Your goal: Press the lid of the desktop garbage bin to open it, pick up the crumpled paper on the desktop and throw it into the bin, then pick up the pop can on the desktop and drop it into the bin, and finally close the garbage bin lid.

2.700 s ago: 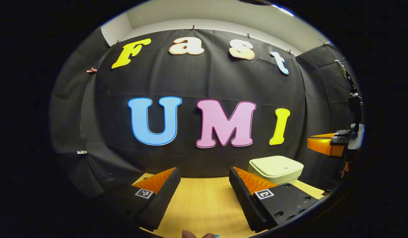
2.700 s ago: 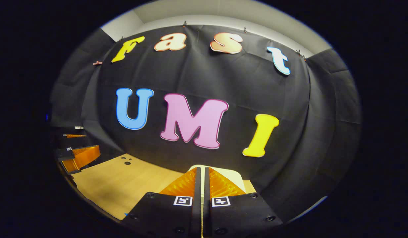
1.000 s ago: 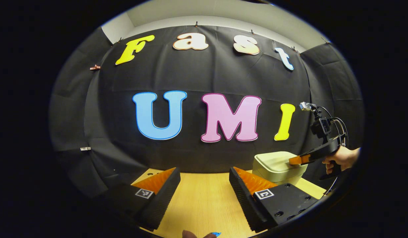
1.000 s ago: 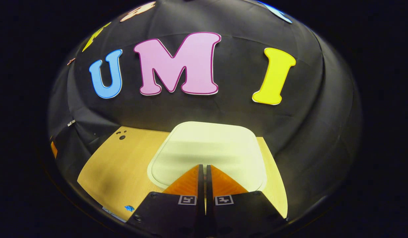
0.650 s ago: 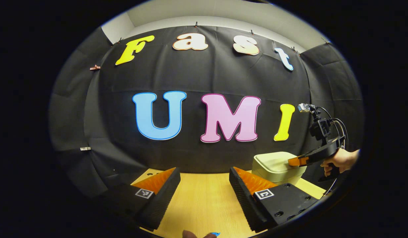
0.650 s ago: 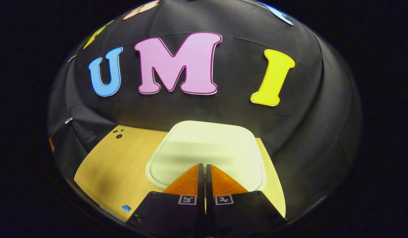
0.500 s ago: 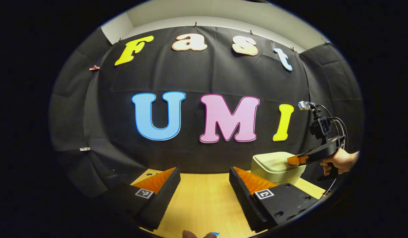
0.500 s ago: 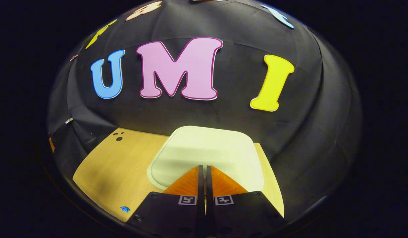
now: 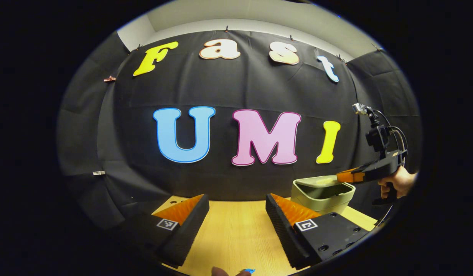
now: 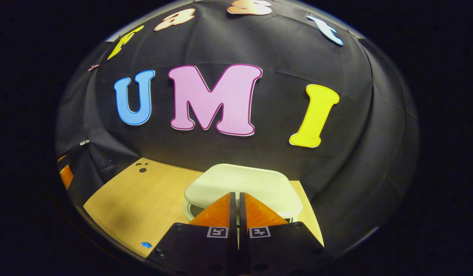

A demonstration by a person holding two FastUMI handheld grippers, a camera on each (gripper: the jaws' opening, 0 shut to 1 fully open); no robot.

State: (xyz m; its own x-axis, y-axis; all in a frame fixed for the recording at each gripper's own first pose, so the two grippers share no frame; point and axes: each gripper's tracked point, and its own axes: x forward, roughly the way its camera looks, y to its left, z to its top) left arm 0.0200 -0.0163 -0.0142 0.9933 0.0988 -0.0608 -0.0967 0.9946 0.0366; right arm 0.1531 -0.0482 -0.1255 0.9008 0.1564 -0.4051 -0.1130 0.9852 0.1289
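The pale green desktop bin (image 9: 321, 194) stands at the back right of the wooden table (image 9: 236, 237). Its lid (image 9: 316, 180) is raised at the front, so the dark inside shows. In the right gripper view the lid (image 10: 251, 184) hovers tilted above the bin's rim (image 10: 188, 210). My right gripper (image 10: 235, 194) is shut with nothing between its fingers, its tips just at the lid's near edge. In the left gripper view that right gripper (image 9: 348, 177) hangs over the bin's right side, held by a hand (image 9: 397, 183). My left gripper (image 9: 236, 197) is open above the table with nothing between its fingers.
The black cloth wall closes the table's back and sides right behind the bin. A small blue scrap (image 10: 146, 244) lies near the table's front edge. A few small dark holes (image 10: 143, 166) mark the table's far left corner. My left gripper (image 10: 65, 174) peeks in at the left edge.
My shut right gripper came down onto the closed lid, pressed it, then rose a little. The lid has sprung up ajar. My left gripper has barely moved.
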